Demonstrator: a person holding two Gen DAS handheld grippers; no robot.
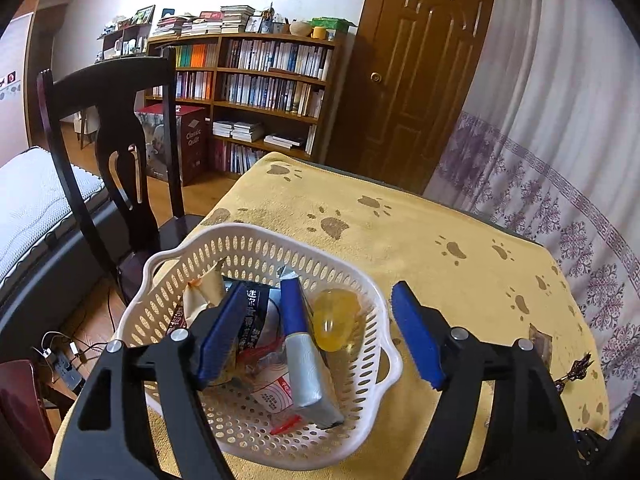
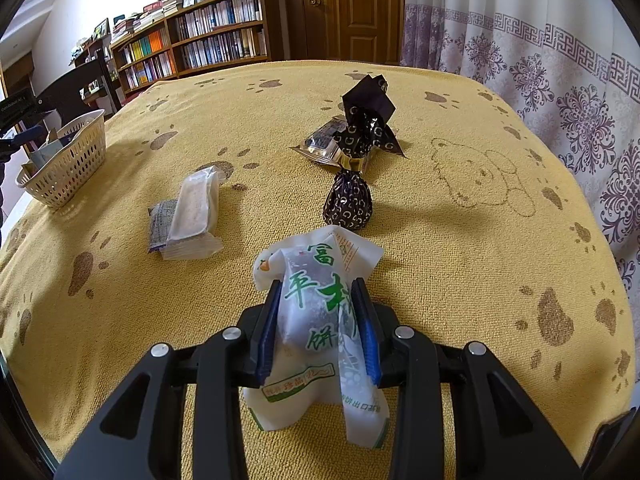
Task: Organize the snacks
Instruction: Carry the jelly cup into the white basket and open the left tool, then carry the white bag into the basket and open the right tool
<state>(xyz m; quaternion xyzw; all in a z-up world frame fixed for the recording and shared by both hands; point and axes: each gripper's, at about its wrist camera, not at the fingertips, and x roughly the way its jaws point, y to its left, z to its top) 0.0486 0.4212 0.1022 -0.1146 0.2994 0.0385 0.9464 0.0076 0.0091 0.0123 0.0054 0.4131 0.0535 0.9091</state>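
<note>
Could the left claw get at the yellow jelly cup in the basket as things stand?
Probably yes: the left claw is open just above the basket, and the jelly cup lies uncovered beside the blue-and-silver packet.

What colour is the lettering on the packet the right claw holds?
Green lettering on a white packet, clearest in the right wrist view.

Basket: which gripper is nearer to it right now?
Left. The left gripper hangs open right over the basket. The right gripper is across the table from it, shut on a white snack packet.

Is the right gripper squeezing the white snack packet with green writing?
Touching. The right wrist view shows the right gripper with both blue pads pressed against the white snack packet.
</note>
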